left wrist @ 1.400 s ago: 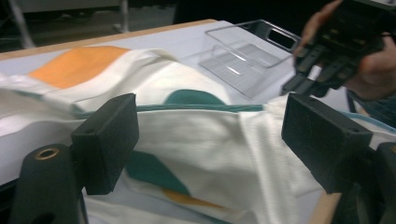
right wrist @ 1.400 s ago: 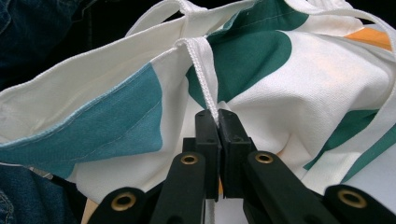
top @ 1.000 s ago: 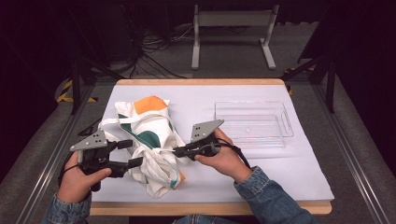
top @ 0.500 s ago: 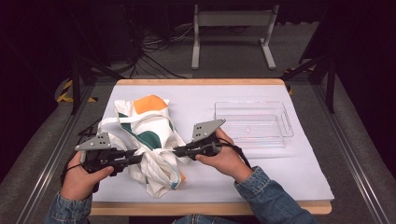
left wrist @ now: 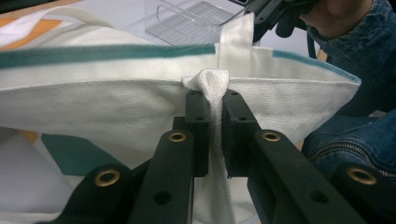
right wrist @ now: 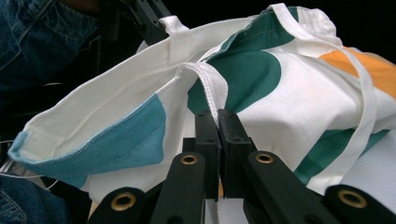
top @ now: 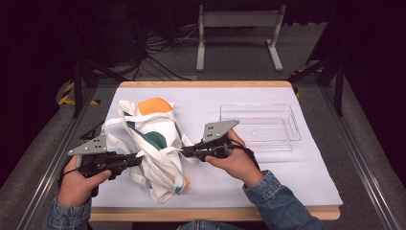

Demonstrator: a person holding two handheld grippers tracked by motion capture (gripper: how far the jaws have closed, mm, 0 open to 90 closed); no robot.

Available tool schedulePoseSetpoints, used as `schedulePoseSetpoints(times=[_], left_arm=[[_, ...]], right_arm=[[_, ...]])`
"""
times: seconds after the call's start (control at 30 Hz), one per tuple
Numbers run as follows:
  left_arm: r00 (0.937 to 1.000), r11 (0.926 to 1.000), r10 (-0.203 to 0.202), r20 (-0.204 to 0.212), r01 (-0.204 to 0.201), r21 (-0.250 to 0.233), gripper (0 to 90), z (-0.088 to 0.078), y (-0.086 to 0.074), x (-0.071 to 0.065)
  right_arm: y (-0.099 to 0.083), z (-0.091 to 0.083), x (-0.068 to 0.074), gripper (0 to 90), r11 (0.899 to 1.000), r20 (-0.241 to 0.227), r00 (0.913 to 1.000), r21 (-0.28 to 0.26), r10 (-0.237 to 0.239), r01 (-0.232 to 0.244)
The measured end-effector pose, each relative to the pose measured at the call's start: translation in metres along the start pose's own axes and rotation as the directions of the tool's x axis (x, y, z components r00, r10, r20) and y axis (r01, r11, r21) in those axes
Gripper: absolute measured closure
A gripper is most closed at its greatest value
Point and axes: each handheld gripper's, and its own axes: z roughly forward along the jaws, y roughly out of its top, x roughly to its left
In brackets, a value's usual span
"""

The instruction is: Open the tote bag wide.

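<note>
A white tote bag with green, orange and blue patches lies crumpled on the left half of the table. My left gripper holds its left rim. The jaws have just been closing, and in the left gripper view my left gripper pinches a bunched fold of the bag's white cloth. My right gripper is at the bag's right side. In the right gripper view my right gripper is shut on a stitched white edge of the bag. The bag's mouth is stretched between the two.
A clear plastic tray stands at the right back of the white sheet that covers the table, and its corner shows beyond the bag. A denim sleeve reaches in at the front. A metal stand is behind the table.
My left gripper has moved a little right onto the bag's rim and its jaws have closed on the cloth. The right gripper has kept its grip and place.
</note>
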Motion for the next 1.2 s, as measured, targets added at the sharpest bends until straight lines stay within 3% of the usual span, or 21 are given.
schedulePoseSetpoints(times=[0.27, 0.73, 1.2], left_arm=[[0.9992, 0.9993, 0.036, -0.015, -0.036, -0.012, 82.7, -0.011, 0.004, 0.002], [0.9993, 0.9991, 0.037, -0.001, -0.037, -0.020, 82.7, -0.015, 0.006, 0.003], [0.9999, 0.9998, 0.012, 0.004, -0.012, -0.018, 82.3, -0.018, 0.005, 0.007]], right_arm=[[0.003, -0.027, 0.003, 87.5, 0.999, 0.051, 0.9987, -0.035, -0.002, 0.004], [-0.005, -0.064, 0.014, 87.5, 0.999, 0.121, 0.9927, -0.039, 0.008, -0.003], [-0.021, -0.083, 0.015, 87.5, 0.999, 0.155, 0.9869, -0.023, 0.046, -0.043]])
